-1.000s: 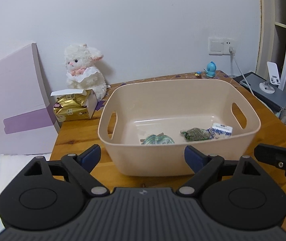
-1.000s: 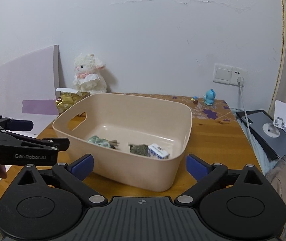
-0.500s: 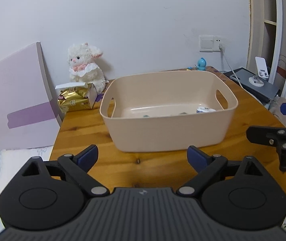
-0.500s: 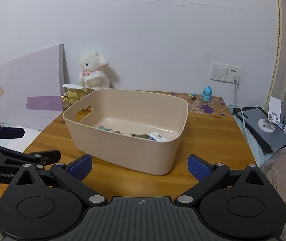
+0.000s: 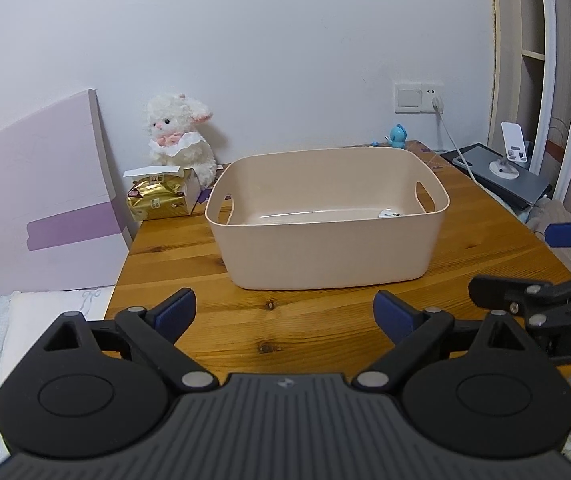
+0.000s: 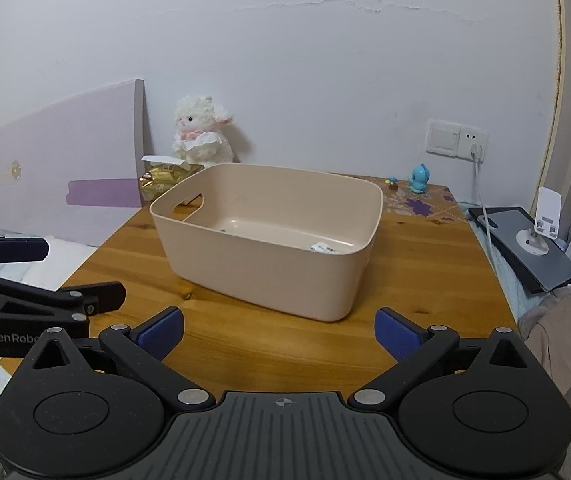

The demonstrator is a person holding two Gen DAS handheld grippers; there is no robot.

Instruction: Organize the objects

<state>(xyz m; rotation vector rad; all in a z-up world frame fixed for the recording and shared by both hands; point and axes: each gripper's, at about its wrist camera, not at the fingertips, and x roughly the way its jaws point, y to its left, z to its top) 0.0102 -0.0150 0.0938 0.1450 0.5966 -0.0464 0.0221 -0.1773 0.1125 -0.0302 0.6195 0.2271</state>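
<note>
Both grippers, left gripper (image 5: 284, 309) and right gripper (image 6: 279, 328), pulled back from bin (image 5: 327, 256); jaws wide, empty. Sorting apparently done; next: confirm nothing left outside.

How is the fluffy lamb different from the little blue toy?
The lamb is white and fluffy; the blue toy looks smooth and hard. The lamb is much bigger. The lamb sits at the table's back left corner, behind the gold packet; the blue toy stands at the back right, near the socket. Both are upright by the wall.
</note>
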